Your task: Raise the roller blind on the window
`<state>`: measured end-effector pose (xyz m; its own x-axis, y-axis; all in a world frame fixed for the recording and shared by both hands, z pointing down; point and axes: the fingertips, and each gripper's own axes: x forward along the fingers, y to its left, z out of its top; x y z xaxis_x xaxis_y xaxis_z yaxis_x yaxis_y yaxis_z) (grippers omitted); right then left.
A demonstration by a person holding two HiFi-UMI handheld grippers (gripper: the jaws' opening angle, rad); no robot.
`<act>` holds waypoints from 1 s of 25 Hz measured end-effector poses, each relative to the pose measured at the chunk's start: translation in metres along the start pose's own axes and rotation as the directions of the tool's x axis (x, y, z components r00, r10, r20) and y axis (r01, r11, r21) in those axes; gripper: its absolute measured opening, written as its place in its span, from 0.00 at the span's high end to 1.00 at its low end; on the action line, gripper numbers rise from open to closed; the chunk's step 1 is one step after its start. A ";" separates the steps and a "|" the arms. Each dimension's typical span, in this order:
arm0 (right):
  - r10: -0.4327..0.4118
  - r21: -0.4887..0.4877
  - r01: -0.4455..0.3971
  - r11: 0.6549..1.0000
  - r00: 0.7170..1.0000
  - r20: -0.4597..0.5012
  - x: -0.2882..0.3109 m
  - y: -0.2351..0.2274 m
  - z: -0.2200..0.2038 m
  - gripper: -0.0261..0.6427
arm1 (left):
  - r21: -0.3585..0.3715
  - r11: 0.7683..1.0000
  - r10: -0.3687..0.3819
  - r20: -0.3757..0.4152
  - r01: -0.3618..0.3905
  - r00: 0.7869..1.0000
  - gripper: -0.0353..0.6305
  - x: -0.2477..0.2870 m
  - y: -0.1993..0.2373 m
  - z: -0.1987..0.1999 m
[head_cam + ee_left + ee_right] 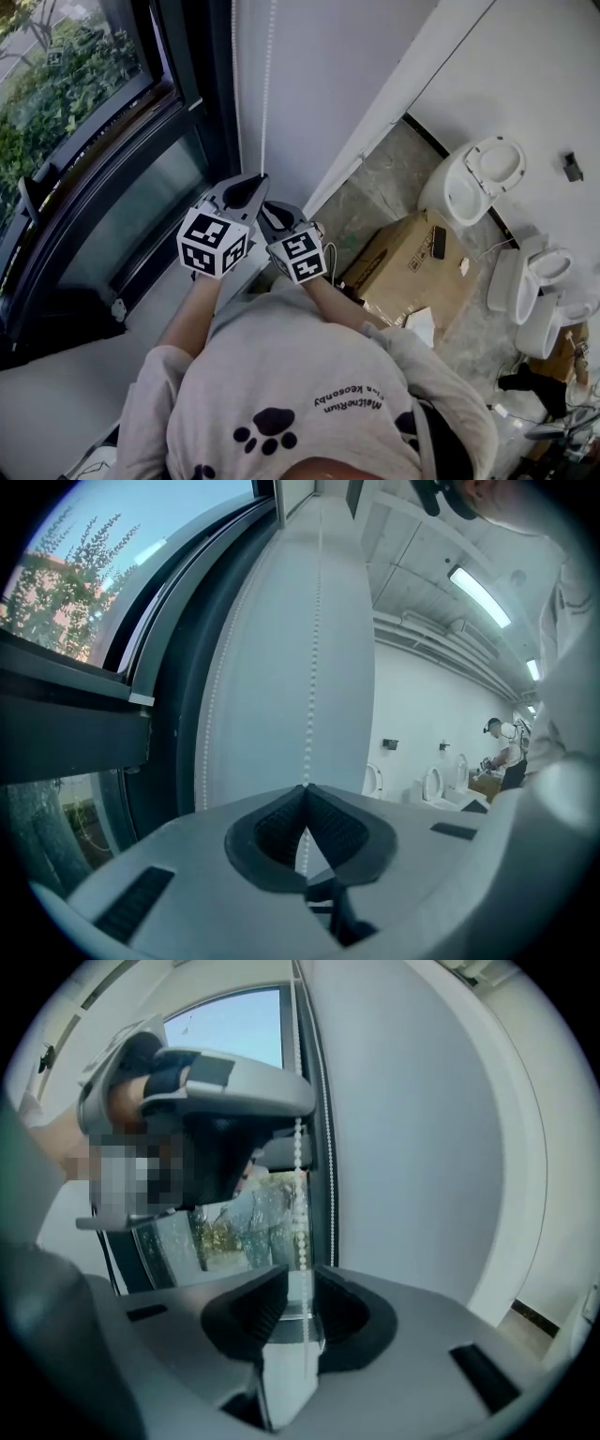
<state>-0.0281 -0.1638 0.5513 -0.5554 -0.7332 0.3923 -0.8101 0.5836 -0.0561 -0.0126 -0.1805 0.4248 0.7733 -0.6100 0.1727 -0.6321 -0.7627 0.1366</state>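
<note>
Left hand-held gripper (306,789) clamps 1 of 2 cords (314,649).

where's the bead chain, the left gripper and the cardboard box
bead chain (268,94): head view, midway up the hanging strand
left gripper (306,790): left gripper view, between its tips shut on the chain
cardboard box (403,267): head view, middle of its top face

The chain (269,84) runs off the top edge at twelve o'clock, and its lower end is lost behind the left gripper (260,180). The window (75,103) is cut off at nine o'clock. Print on the box (403,267) is too small to read.
</note>
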 end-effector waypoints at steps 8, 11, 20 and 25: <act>-0.070 -0.002 0.072 0.997 0.985 0.160 -0.053 -0.013 0.071 0.80 | 0.008 1.000 0.010 0.016 -0.010 1.000 0.93 -0.001 0.003 0.001; -0.090 0.019 0.088 0.996 0.969 0.231 -0.075 -0.019 0.106 0.80 | 0.033 0.999 0.023 0.016 -0.023 1.000 0.93 -0.001 0.007 0.001; -0.054 -0.043 0.079 0.996 0.909 0.413 -0.115 -0.008 0.218 0.80 | 0.022 0.999 0.023 0.026 -0.024 0.999 0.93 0.000 0.008 0.001; -0.009 -0.101 0.064 0.993 0.881 0.473 -0.119 0.001 0.271 0.80 | 0.007 1.000 0.022 0.030 -0.022 0.999 0.93 0.001 0.006 -0.002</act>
<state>-0.0136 -0.1709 0.2557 -0.5710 -0.8162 -0.0879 -0.8209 0.5677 0.0618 -0.0157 -0.1853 0.4280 0.7606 -0.6327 0.1459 -0.6486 -0.7506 0.1260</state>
